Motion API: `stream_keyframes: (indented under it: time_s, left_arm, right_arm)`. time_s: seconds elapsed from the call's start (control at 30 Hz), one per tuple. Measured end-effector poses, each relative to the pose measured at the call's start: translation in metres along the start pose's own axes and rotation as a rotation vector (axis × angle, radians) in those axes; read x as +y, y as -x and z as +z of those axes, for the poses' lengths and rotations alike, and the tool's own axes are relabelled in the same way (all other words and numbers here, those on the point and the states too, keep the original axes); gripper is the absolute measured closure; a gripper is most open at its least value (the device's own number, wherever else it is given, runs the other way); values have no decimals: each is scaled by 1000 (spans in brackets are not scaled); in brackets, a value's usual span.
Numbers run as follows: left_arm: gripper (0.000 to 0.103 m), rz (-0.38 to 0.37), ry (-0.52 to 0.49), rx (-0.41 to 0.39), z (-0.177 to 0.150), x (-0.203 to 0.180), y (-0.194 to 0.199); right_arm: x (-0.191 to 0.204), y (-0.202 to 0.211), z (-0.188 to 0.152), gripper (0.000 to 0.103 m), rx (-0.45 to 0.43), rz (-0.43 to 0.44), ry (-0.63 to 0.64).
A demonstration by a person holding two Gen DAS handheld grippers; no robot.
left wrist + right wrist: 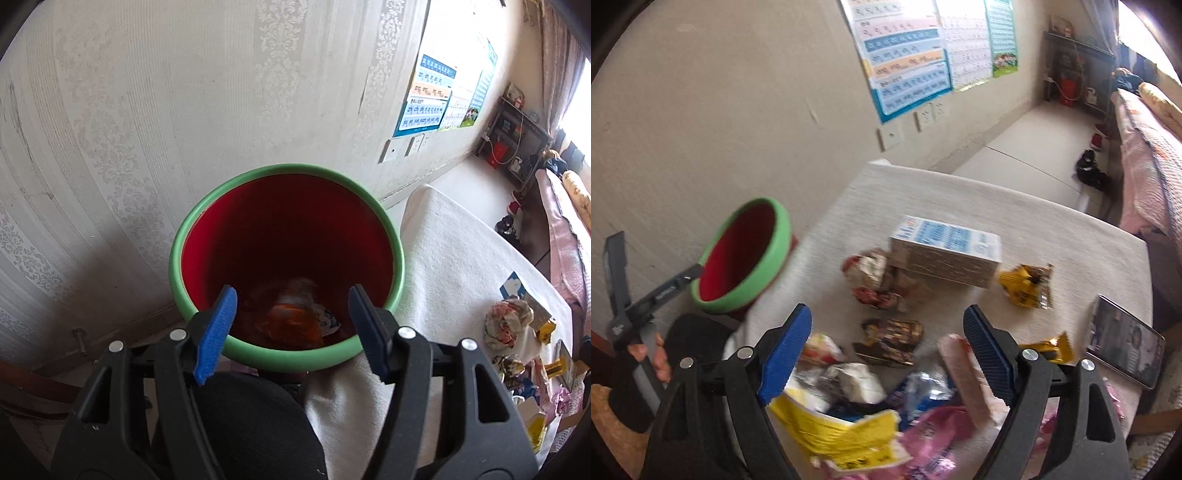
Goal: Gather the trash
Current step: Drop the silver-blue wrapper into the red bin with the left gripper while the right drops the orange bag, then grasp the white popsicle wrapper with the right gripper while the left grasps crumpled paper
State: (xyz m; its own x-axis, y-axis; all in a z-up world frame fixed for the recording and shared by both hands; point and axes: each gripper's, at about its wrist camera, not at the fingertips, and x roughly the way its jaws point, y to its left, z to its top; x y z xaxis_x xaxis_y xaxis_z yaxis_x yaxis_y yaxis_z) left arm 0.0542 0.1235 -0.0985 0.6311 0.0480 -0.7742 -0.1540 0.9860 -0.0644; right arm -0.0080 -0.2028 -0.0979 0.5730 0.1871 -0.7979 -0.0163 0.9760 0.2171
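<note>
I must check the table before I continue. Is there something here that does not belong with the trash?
Yes. A phone with its screen lit lies at the table's right edge, beside yellow wrappers. It looks like no trash.

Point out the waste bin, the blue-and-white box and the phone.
waste bin [284,170]: left wrist view, far green rim.
blue-and-white box [947,236]: right wrist view, printed top face.
phone [1126,341]: right wrist view, screen.

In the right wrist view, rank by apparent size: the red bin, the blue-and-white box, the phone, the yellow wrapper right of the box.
1. Red bin.
2. Blue-and-white box, close to the bin, so this order is unsure.
3. Phone.
4. Yellow wrapper, clearly smallest.
</note>
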Motion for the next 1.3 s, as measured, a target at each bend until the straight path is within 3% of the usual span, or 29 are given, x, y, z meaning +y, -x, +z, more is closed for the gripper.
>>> stream_keyframes:
  time_s: [0.07,0.2,0.4,0.5,0.57,0.6,0.63,0.8,0.97,1.07,1.3]
  left_arm:
    - [42,3,-20,4,-4,-7,1]
    - [42,-16,-60,25,-12,-27,0]
    - [42,-99,-104,70,-22,-58,-1]
    - [42,-135,-132,72,-25,-73,2]
    - [41,-164,-143,79,-25,-82,2]
    - [40,-177,-147,84,-25,-87,2]
    - [40,-195,-150,95,-25,-92,0]
    - [39,-281,-186,124,-20,-126,-3]
    - [32,-369,-310,161,-16,-180,-11]
    - [32,-352,-372,193,-21,-204,-24]
    - [32,-306,-386,287,-31,-222,-56]
  right_arm:
    - [-19,-10,-4,21,44,-59,-15]
    - [-49,-30,-17,24,128,-61,-75]
    - [-56,-56,-34,38,241,-43,-76]
    - [-58,-64,-39,40,270,-83,-64]
    - [-60,-66,-41,49,278,-82,-69]
    - [-60,-66,-42,59,279,-86,-62]
    - [-59,-66,-42,71,277,-86,-53]
    - [-56,-55,-35,74,227,-29,-52]
    - [-59,-41,-24,75,138,-21,-79]
    - [-63,-28,-16,75,73,-25,-111]
    - [-75,-1,-3,74,-53,14,-181]
